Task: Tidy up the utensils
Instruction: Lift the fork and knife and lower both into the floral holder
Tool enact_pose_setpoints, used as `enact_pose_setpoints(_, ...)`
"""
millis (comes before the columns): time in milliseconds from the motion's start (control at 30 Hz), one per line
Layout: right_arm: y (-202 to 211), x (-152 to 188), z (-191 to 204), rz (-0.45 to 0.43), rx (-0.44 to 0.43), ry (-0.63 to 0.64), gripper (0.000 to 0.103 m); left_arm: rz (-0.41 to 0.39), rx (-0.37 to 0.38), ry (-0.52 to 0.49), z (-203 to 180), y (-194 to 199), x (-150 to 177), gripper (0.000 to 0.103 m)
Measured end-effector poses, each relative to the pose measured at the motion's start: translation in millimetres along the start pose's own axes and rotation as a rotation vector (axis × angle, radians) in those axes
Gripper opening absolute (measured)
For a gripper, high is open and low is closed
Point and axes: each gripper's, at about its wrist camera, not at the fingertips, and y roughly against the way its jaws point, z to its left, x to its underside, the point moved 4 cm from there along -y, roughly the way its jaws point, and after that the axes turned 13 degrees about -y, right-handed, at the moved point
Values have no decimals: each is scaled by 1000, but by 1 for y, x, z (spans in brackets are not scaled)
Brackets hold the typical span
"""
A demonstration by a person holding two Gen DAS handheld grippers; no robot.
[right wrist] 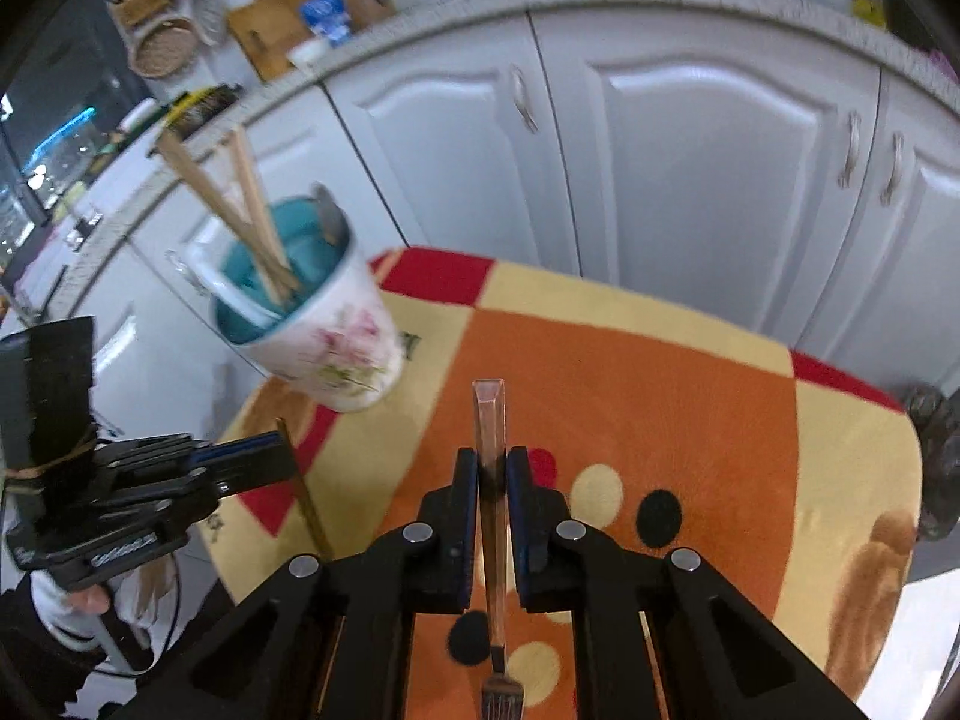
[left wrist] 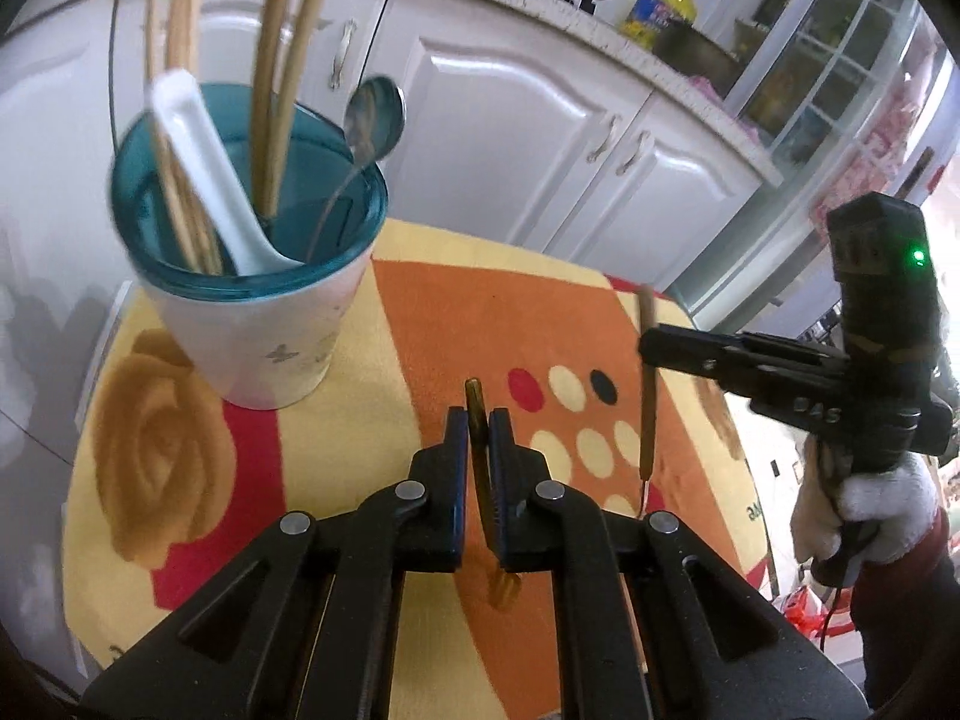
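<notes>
1. While both grippers hang above the patterned table mat point(left wrist: 420, 324), each has its pads pressed together on the handle of a small fork.
2. Seen from its own camera, the left gripper point(left wrist: 480, 420) clamps an amber-handled fork point(left wrist: 480, 480) between its blue-lined pads; the handle end sticks up past the fingertips and the tines point down toward the mat, clear of it.
3. From the right wrist view, that same left gripper point(right wrist: 282, 450) shows at the left edge, its fork a thin stick hanging below the jaws, and a white-gloved hand point(right wrist: 66, 606) grips the handle underneath.
4. Between the pads of the right gripper point(right wrist: 493, 468) sits a clear pinkish-handled fork point(right wrist: 492, 420), handle end forward and upward, metal tines low at the frame's bottom edge.
5. Over in the left wrist view, the right gripper point(left wrist: 651, 348) reaches in from the right, a green light glowing on its body, held by a white-gloved hand point(left wrist: 864, 510); its fork point(left wrist: 648, 396) hangs nearly upright with the tines just above the mat.
6. At the far left corner of the mat stands the utensil cup point(left wrist: 264, 348), white with a teal inner liner, well apart from both forks.
7. Inside the cup lean wooden chopsticks point(left wrist: 276, 90), a white ceramic soup spoon point(left wrist: 204, 174) and a metal spoon point(left wrist: 372, 120).
8. White kitchen cabinets point(left wrist: 510, 120) run behind the table.
</notes>
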Motion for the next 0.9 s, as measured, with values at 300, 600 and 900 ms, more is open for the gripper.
enact_pose_setpoints(300,44,5,19,-86,-50,24,9,-55,-37,-20,4,34,-1,5)
enact_pose_setpoints(600,57,-7,37,-123,-84,59,9,-96,-61,-24,11,51,-9,5)
enact_pose_setpoints(900,76,-33,67,-178,-130,108,9,-133,-60,-16,20,89,-14,5)
